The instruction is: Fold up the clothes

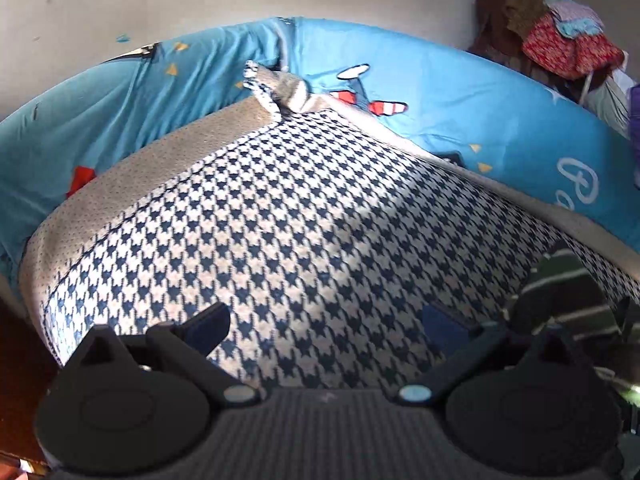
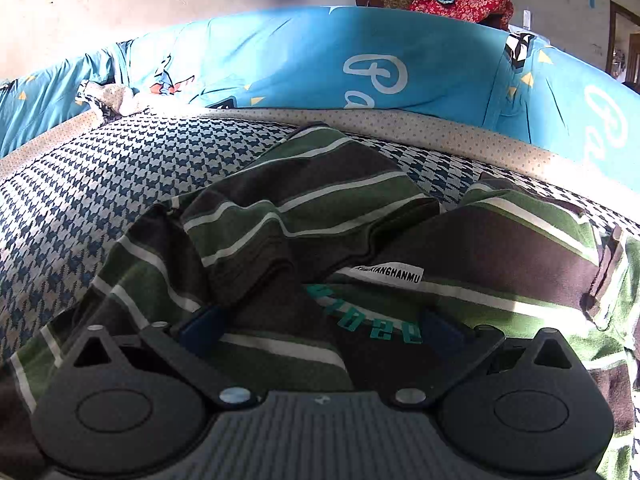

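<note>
The green, brown and white striped knit garment [image 2: 320, 216] lies crumpled across the lower middle of the right wrist view, on a blue-and-white houndstooth cloth [image 1: 280, 208] with a beige dotted border that covers the work surface. Its white neck label faces up near the centre of the frame, and one part is flopped over another in the upper middle.

The right gripper [image 2: 320, 330] hangs low over the garment with its fingers spread wide and nothing between them. The left gripper [image 1: 324, 328] is also spread wide and empty, over bare houndstooth; only an edge of the striped garment shows at the lower right of its view.

The risk I see is a bad pinch. The fabric is bunched in several layers, so a close here could catch two layers at once, or grab the houndstooth cloth underneath and drag it along. With the left gripper well away from the garment, a one-sided lift would probably twist the piece rather than open it flat.

Behind, a bright blue quilt with aeroplane and lettering prints [image 2: 360, 60] curves along the upper part of both views. A bunched grey and patterned cloth [image 1: 280, 88] sits at the houndstooth cloth's far corner, and a heap of red floral and brown clothes [image 1: 560, 40] fills the upper right. None of these blocks the reach.
</note>
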